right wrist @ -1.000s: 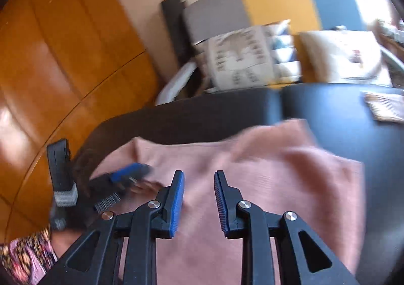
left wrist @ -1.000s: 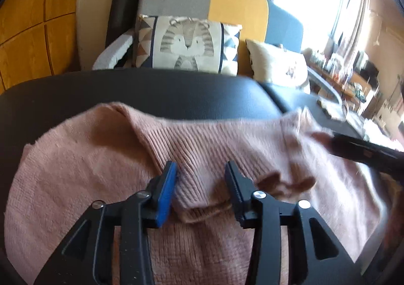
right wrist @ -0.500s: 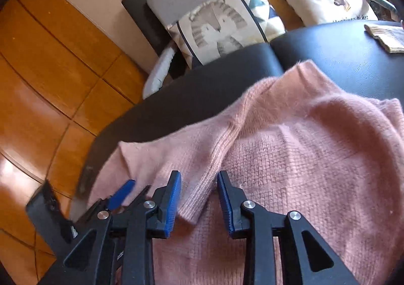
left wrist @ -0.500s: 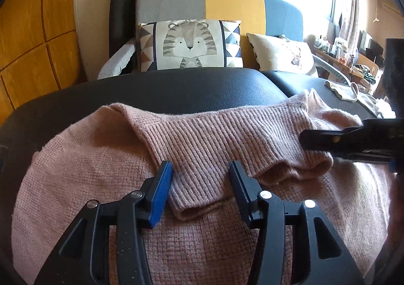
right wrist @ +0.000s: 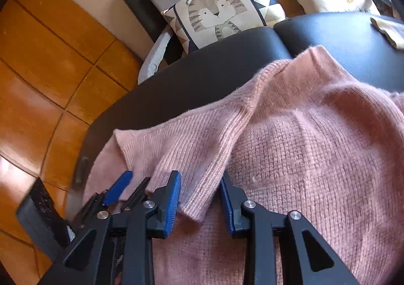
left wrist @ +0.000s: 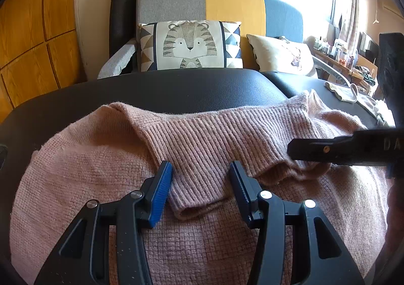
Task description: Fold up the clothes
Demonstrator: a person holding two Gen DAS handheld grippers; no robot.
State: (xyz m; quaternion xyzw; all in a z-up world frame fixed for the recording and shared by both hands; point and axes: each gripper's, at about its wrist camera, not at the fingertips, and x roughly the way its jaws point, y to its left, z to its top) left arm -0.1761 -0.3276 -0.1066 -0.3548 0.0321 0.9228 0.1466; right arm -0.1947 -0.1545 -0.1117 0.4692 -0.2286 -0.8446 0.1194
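- Lying spread on black padded bench [left wrist: 176, 93]: pink knit sweater [left wrist: 101, 159], looking soft, floppy, stretchy.
- Straddling ribbed folded flap [left wrist: 202, 159]: left gripper [left wrist: 200, 184], jaws spread, pinching nothing.
- Flanking flap corner: right gripper [right wrist: 200, 199], likewise spread; gripping thick ribbed edge probably best.

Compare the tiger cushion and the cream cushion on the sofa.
The tiger cushion shows a large striped tiger face flanked by blue and tan triangles; the cream cushion is plain with only a small animal motif. The tiger cushion stands upright against the grey and yellow backrest; the cream cushion leans tilted further right, toward the window. Both sit on the sofa behind the black bench.
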